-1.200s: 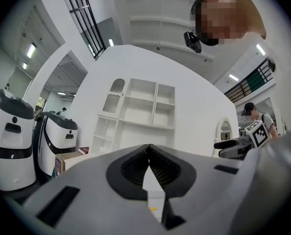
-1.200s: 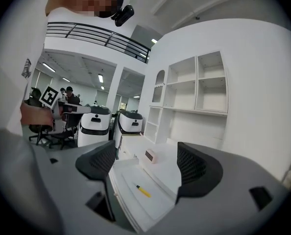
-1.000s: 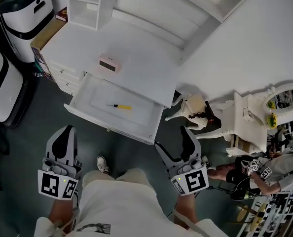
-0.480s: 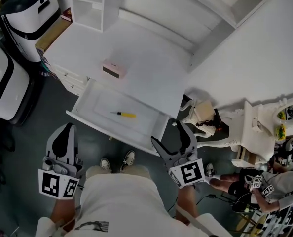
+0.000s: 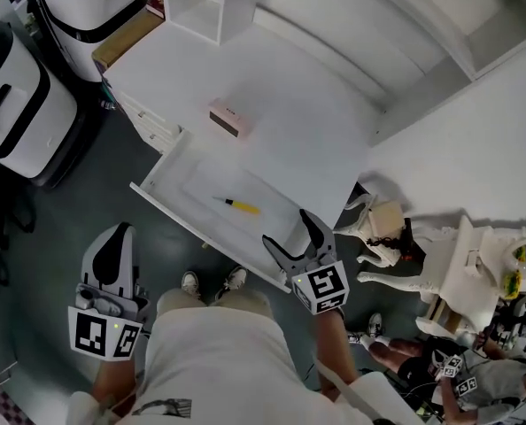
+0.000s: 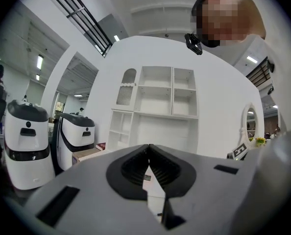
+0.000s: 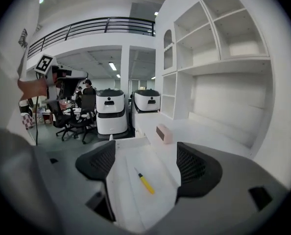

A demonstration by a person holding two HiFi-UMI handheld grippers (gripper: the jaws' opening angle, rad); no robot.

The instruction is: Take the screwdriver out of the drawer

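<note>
Tongs first. In the head view, your right tongs are spread wide and empty. They are held forward over the near right corner of the open drawer, with the tips aimed into it. That pose reads as the approach for a pick, with the jaws parted ahead of time so they can straddle the handle. Your left tongs are pressed shut on nothing. They are held low and back beside your left leg, over the dark floor and well apart from the drawer, most likely parked because one grip should be enough. The screwdriver lies flat and alone on the drawer floor. Its yellow handle is at the end nearer the right tongs and its thin shaft points away to the left. It is near those tongs but not touching them. On the white desk above the drawer sits a small pink box.

In the left gripper view, the two jaws meet along their length with nothing between them. Beyond them stand white shelves, with two white machines to the left. No screwdriver shows here.

In the right gripper view, the jaws stand far apart. Between and below them the screwdriver lies lengthwise in the drawer, roughly lined up with the gap. Your wrist looks tilted slightly down, and a drop and a small push forward seem needed before closing
</note>
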